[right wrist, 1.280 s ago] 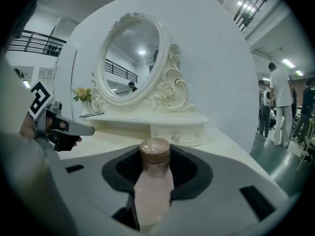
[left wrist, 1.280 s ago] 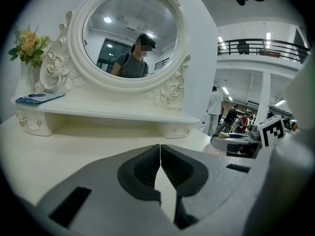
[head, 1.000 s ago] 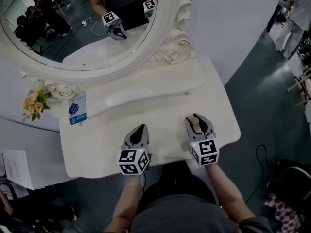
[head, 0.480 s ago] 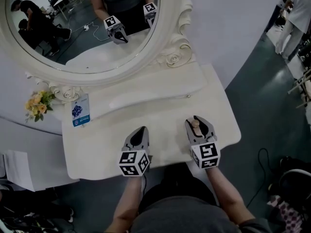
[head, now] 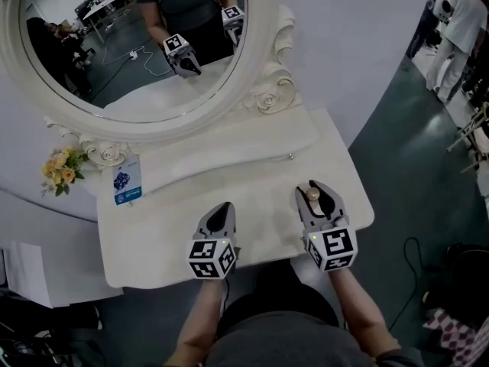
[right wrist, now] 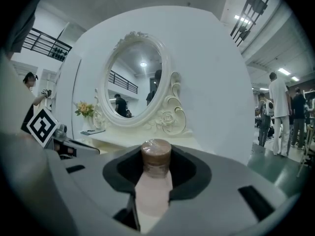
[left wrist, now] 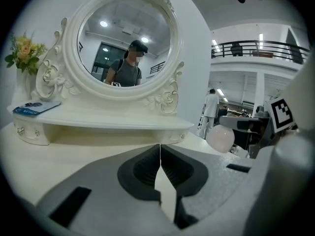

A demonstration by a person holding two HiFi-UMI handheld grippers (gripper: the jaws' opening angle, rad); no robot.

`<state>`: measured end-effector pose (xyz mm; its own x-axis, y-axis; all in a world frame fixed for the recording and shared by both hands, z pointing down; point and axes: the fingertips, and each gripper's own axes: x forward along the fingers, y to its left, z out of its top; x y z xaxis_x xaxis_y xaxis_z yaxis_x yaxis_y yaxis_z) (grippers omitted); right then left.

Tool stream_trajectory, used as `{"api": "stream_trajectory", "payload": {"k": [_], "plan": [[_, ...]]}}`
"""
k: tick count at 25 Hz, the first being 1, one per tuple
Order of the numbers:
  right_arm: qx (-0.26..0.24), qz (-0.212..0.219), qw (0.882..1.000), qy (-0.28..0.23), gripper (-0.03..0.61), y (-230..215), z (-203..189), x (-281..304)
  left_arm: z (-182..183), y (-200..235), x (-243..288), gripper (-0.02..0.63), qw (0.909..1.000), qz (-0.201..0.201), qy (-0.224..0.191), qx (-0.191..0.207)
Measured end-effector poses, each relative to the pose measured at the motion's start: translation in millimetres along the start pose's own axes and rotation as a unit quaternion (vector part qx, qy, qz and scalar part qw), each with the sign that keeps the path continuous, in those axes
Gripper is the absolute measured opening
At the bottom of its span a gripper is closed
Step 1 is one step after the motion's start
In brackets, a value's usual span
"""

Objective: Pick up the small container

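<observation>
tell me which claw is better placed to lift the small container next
Right. The right claw has its jaws closed on the small container, so it only needs to raise it. The left claw is shut with nothing between its jaws, off to the side.

Two grippers: one left gripper (head: 222, 207) and one right gripper (head: 315, 191). Two marker cubes: a left cube (head: 211, 258) and a right cube (head: 331, 248). One container (right wrist: 156, 156). One table (head: 153, 239). One mirror (head: 258, 48). Two carved roses on its frame: a left rose (head: 107, 153) and a right rose (head: 276, 98). One bunch of flowers (head: 59, 167). One blue card (head: 126, 182). One knob (head: 290, 157) in the head view. One paper sheet (head: 23, 270).
</observation>
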<state>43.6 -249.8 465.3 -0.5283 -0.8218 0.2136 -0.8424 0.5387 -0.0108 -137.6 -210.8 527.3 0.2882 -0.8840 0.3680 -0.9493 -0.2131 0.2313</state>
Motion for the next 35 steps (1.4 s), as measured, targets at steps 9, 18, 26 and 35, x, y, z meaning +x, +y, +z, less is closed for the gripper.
{"api": "stream_trajectory", "payload": {"k": [9,18,26,35], "plan": [[-0.003,-0.013,0.999,-0.031,0.135,-6,27,-22,6,-8,1,0.008,0.9999,-0.013,-0.007,0.007],[-0.001,-0.026,0.999,-0.048,0.135,-11,44,-41,12,-14,3,0.008,0.9995,-0.024,-0.014,0.017],[0.002,-0.033,0.997,-0.065,0.135,-11,60,-54,20,-17,3,0.008,0.9990,-0.030,-0.021,0.026],[0.011,-0.042,0.996,-0.077,0.135,-10,66,-66,23,-23,0,0.008,0.9983,-0.040,-0.025,0.033]]}}
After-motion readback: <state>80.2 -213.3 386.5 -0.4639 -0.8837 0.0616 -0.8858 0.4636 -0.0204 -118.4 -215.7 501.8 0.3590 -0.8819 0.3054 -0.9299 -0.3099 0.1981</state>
